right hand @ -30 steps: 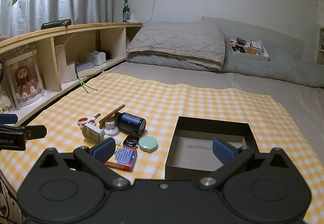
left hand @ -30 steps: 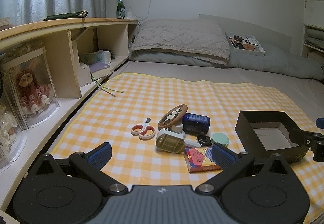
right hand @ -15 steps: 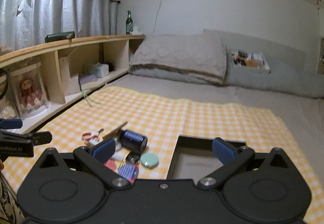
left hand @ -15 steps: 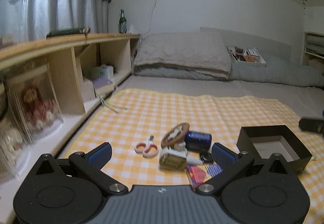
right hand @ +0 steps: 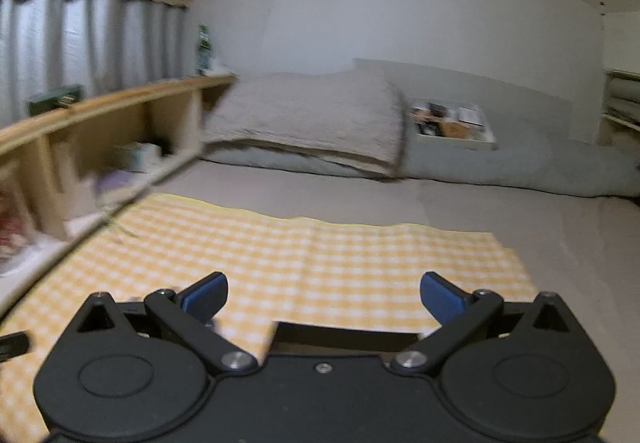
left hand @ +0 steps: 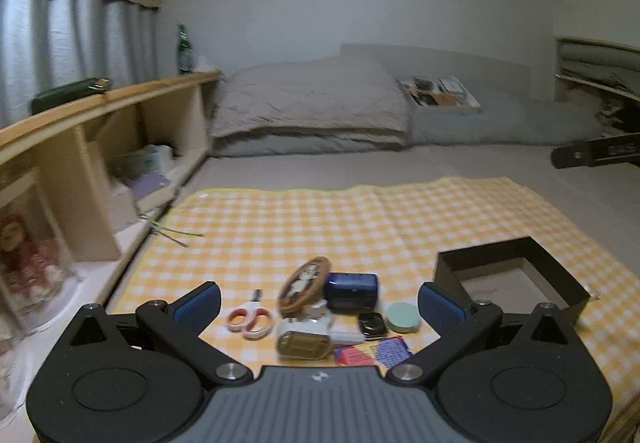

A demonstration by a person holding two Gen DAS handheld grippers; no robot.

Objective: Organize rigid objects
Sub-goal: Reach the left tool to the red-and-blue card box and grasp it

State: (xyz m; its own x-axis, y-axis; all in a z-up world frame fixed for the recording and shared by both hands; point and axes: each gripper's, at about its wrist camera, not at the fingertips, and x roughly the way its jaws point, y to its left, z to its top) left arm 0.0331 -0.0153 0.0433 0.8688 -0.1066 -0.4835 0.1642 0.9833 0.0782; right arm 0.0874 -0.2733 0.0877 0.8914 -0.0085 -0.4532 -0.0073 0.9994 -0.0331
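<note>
A heap of small items lies on the yellow checked cloth (left hand: 320, 227): red-handled scissors (left hand: 250, 317), an oval wooden plaque (left hand: 305, 285), a dark blue case (left hand: 352, 289), a white and olive device (left hand: 304, 339), a mint round tin (left hand: 404, 317), a small black object (left hand: 372, 323) and a red-blue card box (left hand: 376, 351). An open black box (left hand: 512, 279) stands to their right. My left gripper (left hand: 318, 301) hovers open just before the heap, holding nothing. My right gripper (right hand: 322, 295) is open and empty; only the black box's far rim (right hand: 344, 337) shows below it.
A wooden shelf unit (left hand: 100, 147) with a green bottle (left hand: 184, 49) runs along the left. Pillows (left hand: 312, 111) and a white tray (left hand: 440, 93) of oddments lie at the back. The right gripper's body (left hand: 596, 153) pokes in at the left view's right edge.
Both cameras have tilted upward and pulled back; the heap and box have slid lower in each view. The heap has dropped out of the right wrist view. Both grippers stay open.
</note>
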